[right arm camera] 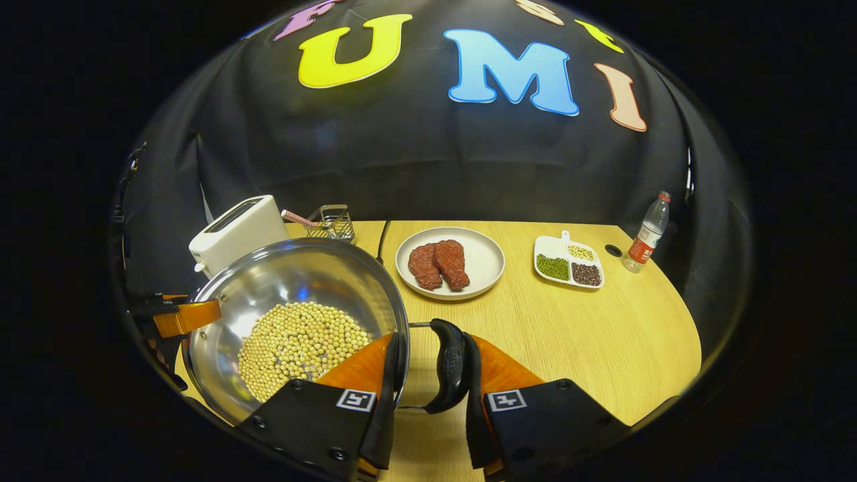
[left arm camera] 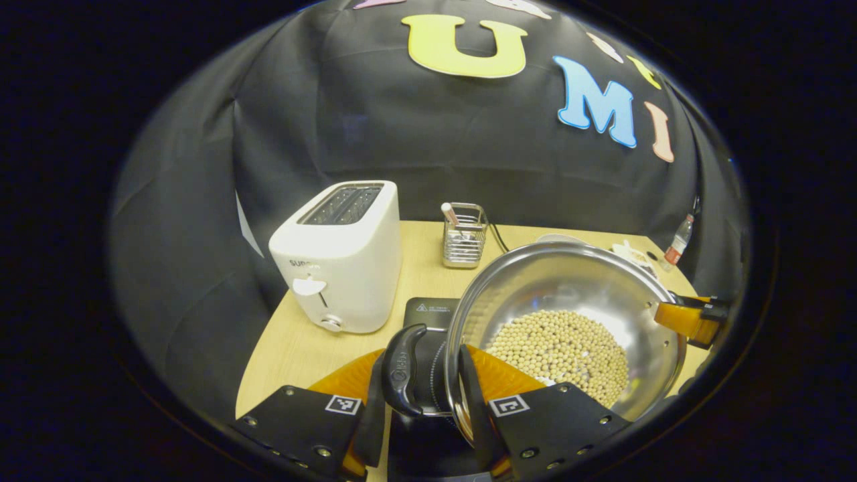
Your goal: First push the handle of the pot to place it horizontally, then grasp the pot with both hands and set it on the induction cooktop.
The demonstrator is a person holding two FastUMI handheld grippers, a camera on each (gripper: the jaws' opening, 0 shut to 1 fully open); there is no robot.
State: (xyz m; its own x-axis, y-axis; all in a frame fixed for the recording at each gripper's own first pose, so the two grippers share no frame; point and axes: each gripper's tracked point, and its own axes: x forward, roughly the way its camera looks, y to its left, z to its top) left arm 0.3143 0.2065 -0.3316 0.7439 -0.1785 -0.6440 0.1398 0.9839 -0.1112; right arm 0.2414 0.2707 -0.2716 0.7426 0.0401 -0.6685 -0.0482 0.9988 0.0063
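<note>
Your left gripper [left arm camera: 428,395] has its jaws narrowed around the pot's black side handle [left arm camera: 404,370], one finger outside the handle loop, the other against the steel wall; your right gripper [right arm camera: 428,385] sits the same way on the opposite handle [right arm camera: 447,375]; whether both pads actually press on the plastic, I can't tell from here. The pot [left arm camera: 569,281] appears lifted and tilted, hanging between the two grippers above the black induction cooktop [left arm camera: 428,311], whose corner peeks out beside the rim; treat it as stiff, polished steel, slippery on the wall, so keep your hold on the handles, not the rim. The load of soybeans [right arm camera: 298,341] adds weight and will slide if you tip further; level it before lowering. Most of the cooktop is hidden under the pot, so alignment is a guess; the table [right arm camera: 569,335] under the base is out of sight too. Farther back: toaster [left arm camera: 341,264], wire rack [left arm camera: 465,234], plate of meat [right arm camera: 450,262], bottle [right arm camera: 646,234].
</note>
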